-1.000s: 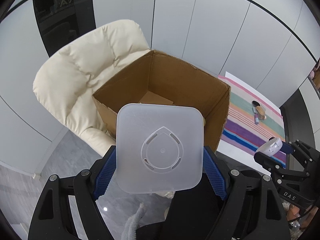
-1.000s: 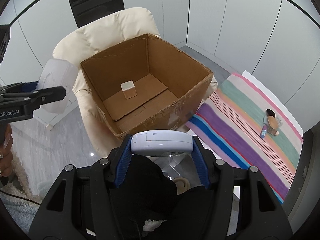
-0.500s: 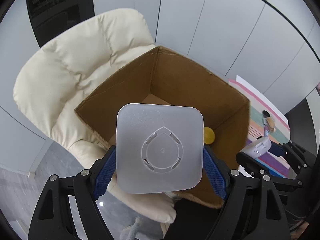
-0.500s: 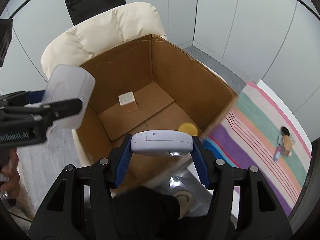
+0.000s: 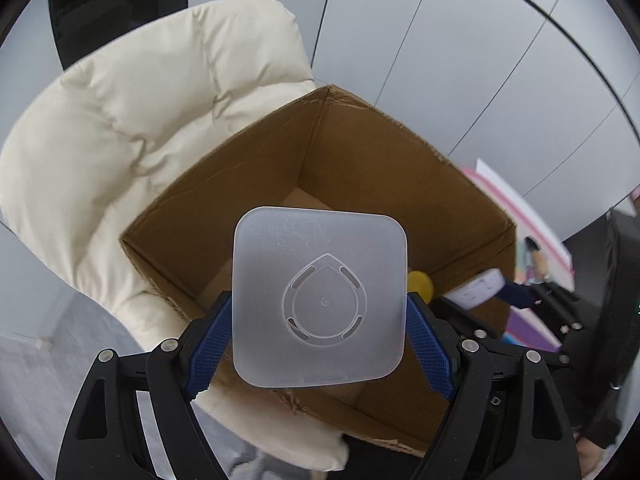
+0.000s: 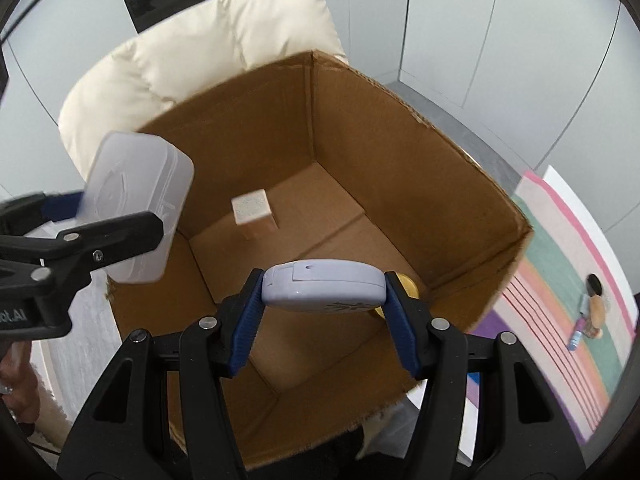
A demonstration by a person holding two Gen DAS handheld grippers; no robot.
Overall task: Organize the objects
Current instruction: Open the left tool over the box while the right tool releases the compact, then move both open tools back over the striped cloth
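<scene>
Cardboard box: two items counted inside, one small block, one yellow disc. Frosted container is pinched by left gripper; right gripper, jaws opening, still touching lavender case.

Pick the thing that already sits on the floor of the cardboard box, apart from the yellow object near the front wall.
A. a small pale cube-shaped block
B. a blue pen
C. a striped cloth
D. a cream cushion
A: the right wrist view shows a small pale block standing on the floor of the cardboard box, toward its back corner.
</scene>
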